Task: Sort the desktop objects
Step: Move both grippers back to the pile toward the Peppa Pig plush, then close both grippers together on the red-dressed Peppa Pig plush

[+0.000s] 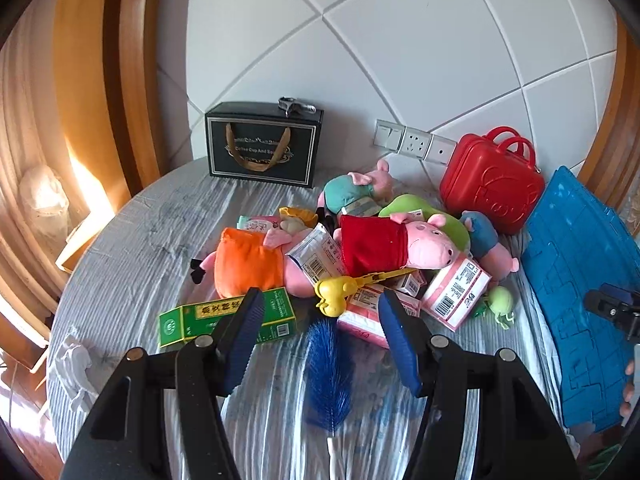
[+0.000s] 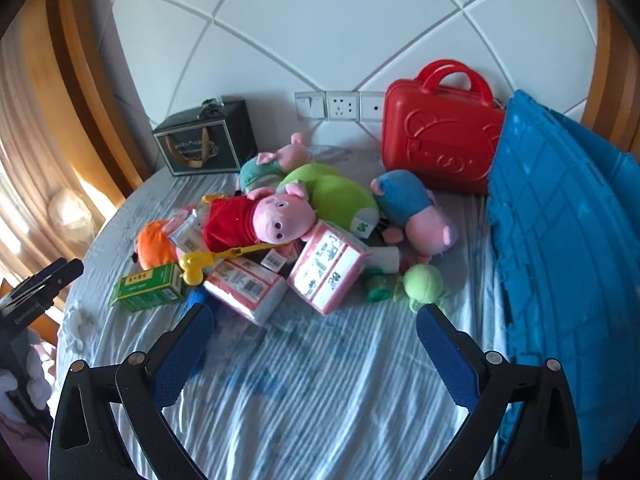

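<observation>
The round desk [image 2: 320, 380] has a striped blue-grey cloth on it, and a pile of things sits in the middle and far part. A big blue plastic crate [image 2: 568, 240] leans at the right edge. A red toy suitcase [image 2: 436, 140] stands at the far right by the wall, touching the crate. A black gift box [image 1: 262, 146] with a gold ribbon handle stands far left. In the pile lies a pig toy in a red dress [image 2: 256, 220], and a pig in an orange dress [image 1: 248, 264] lies to its left. Pink tissue packs [image 2: 328, 268] lie just in front of them. A green box [image 1: 228, 318] lies at the near left of the pile. A blue brush [image 1: 328, 372] lies on the cloth between the left gripper's fingers. A yellow duck clip [image 1: 334, 294] sits just past the brush. The left gripper [image 1: 320, 320] is open and holds nothing. The right gripper [image 2: 316, 332] is wide open too, over bare cloth near the tissue packs.
</observation>
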The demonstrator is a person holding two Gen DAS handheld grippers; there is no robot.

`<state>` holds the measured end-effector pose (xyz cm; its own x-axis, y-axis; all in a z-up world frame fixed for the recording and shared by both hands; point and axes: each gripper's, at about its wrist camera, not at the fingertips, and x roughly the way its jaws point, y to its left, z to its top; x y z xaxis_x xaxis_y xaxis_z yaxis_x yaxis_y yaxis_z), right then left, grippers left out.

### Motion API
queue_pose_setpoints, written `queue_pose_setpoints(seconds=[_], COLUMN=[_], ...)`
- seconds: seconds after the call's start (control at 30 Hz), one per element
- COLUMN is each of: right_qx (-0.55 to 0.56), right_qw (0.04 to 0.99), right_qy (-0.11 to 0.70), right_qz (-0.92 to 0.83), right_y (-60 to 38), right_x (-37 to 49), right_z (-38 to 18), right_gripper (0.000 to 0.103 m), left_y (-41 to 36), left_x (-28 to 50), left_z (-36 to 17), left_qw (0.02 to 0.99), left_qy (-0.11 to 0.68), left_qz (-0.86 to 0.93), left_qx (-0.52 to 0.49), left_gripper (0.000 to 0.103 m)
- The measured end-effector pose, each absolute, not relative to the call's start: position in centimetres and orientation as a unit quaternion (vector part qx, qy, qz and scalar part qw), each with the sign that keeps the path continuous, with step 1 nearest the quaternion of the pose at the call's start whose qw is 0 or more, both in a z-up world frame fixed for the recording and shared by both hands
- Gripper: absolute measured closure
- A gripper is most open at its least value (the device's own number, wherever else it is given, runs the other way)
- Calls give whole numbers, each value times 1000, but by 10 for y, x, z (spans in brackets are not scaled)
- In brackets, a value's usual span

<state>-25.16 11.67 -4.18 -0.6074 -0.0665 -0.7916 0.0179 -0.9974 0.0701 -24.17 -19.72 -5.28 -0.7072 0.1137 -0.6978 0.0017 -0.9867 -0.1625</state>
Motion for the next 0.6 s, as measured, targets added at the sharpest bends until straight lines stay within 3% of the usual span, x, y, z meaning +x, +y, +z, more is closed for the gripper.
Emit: queue_pose_setpoints(seconds=[0.6], right_qx=[528], right_qw=[44], right_qy=[4], right_qz=[-848], right_y=[68], right_x=[-441], right_z=[-162], right_gripper=[0], left_y=[-120], left_x=[-420], left_z=[-170], left_qw=[123], left_qy=[10], left_qz=[875], left_qx=[-469], left_gripper=[45])
